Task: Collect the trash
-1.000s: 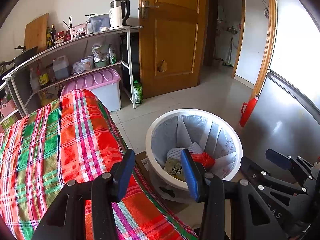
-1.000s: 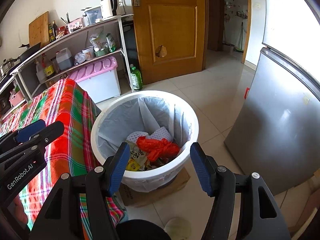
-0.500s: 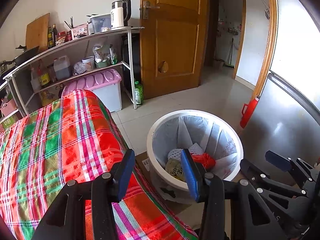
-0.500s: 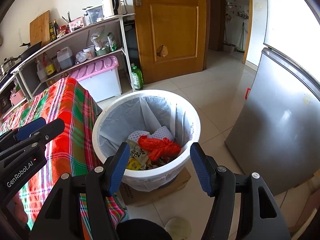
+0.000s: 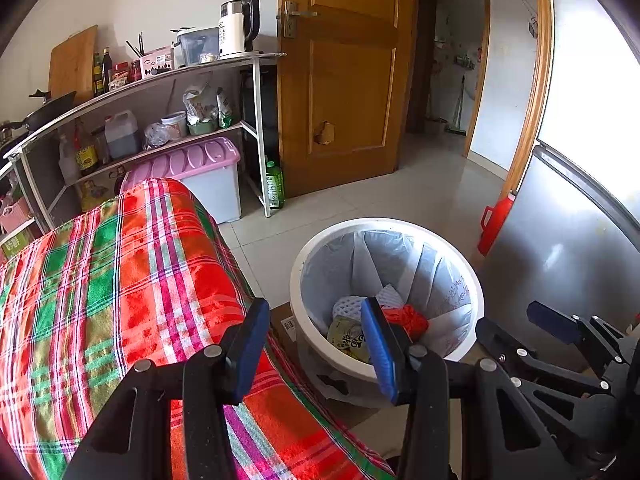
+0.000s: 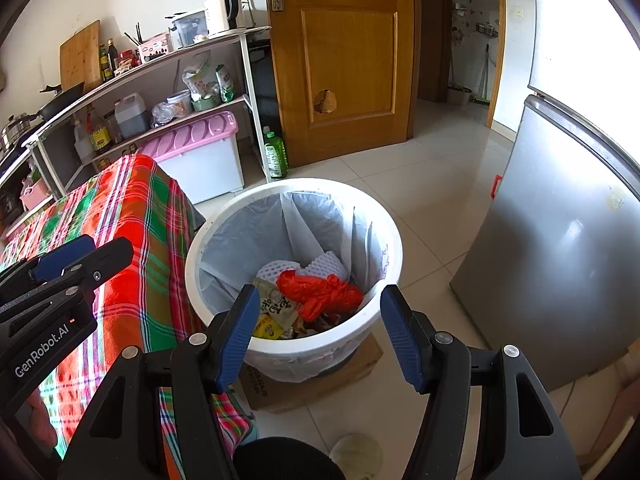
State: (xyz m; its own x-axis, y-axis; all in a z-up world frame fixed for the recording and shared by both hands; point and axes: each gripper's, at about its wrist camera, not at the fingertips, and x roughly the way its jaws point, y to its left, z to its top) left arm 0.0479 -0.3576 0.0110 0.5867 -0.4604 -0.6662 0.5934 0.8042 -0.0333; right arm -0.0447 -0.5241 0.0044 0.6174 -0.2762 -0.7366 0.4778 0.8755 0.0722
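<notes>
One white bin [image 6: 294, 350] holding one red bag [image 6: 320, 290], two mesh wraps [image 6: 324, 264], left gripper [image 5: 316, 344] and right gripper [image 6: 316, 334] both spread apart, empty, one plaid table [image 5: 100, 280] beside bin

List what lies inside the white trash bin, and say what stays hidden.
Inside the white trash bin, over a pale liner: a crumpled red plastic bag, white foam netting and printed snack wrappers. Whatever lies beneath that pile is covered.

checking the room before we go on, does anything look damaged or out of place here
Yes: the wooden door has a ragged hole broken through its lower panel. Also, the white bin stands on a flattened cardboard box rather than on the floor.
</notes>
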